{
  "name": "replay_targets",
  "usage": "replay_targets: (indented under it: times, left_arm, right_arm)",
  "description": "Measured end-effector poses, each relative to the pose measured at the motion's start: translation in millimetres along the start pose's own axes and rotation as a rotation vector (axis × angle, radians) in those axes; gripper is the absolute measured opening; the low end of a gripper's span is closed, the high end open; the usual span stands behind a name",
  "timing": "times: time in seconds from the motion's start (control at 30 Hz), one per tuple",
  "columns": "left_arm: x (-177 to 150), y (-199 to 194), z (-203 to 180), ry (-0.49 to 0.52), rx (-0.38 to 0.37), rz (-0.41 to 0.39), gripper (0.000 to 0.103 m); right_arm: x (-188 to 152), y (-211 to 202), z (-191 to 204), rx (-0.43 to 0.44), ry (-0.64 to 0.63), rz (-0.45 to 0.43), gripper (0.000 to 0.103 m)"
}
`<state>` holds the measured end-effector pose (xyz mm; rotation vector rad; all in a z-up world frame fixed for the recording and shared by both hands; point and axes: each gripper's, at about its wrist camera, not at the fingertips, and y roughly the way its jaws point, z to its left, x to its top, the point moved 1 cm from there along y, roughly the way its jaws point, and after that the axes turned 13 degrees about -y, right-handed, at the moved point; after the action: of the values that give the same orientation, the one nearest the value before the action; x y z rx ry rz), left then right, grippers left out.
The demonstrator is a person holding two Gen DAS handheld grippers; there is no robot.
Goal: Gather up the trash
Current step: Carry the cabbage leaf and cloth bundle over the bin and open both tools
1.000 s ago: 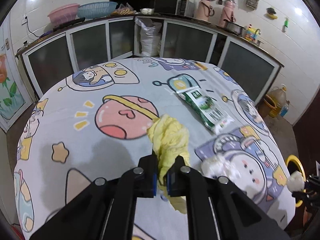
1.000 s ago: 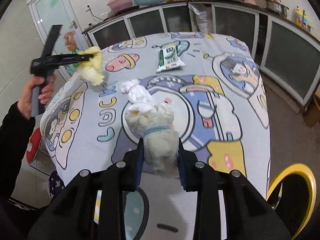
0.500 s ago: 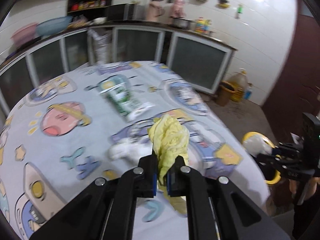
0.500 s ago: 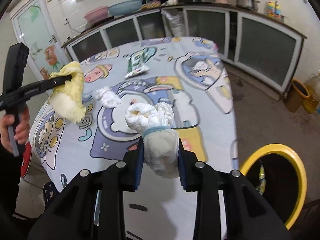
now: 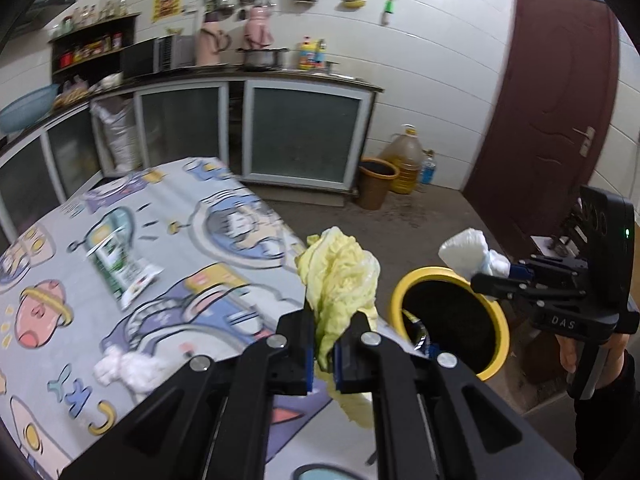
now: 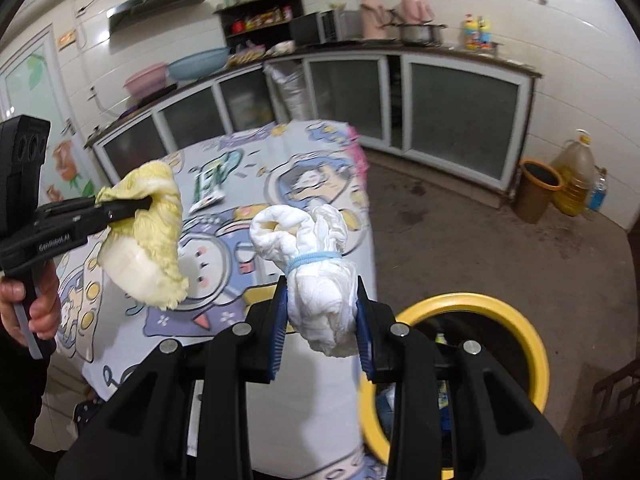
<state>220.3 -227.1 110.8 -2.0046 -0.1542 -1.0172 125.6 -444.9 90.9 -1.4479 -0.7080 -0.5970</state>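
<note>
My left gripper [image 5: 323, 350] is shut on a limp yellow cabbage leaf [image 5: 340, 284], held over the table's right edge; in the right wrist view that leaf [image 6: 148, 240] hangs at the left. My right gripper [image 6: 320, 332] is shut on a white tied bundle [image 6: 316, 272] with a blue band, hanging above the yellow-rimmed trash bin [image 6: 516, 316]. From the left wrist view, the bundle [image 5: 468, 250] sits just over the bin [image 5: 452, 320] on the floor. A white crumpled tissue [image 5: 124, 366] and a green-white wrapper [image 5: 120, 270] lie on the table.
The table carries a cartoon-print cloth [image 5: 200, 240]. Beyond it stand kitchen cabinets [image 5: 300, 136], a brown bucket [image 5: 376, 182], an oil jug [image 5: 406, 160] and a dark red door [image 5: 560, 120]. A hand [image 6: 32, 304] holds the left gripper's handle.
Both grippers swung from over the table toward its right edge with their loads. The yellow bin has come into view under the right gripper; the leaf now hangs beside it.
</note>
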Motion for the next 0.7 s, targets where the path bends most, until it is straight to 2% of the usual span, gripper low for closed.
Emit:
replay_targets:
  times: [0.33,0.7]
  left_arm:
    - [0.8,35.1,-74.1,0.085,-0.107,0.039,0.006]
    - [-7.6,69.6,-127.7,0.141,-0.18,0.092,0.006]
  right_arm:
    - [-21.5,-27.8,-52.5,-0.09,0.085,-0.018,0.029]
    - [-57.1,-38.8,-98.8,-0.153,0.183,-0.008,0.029]
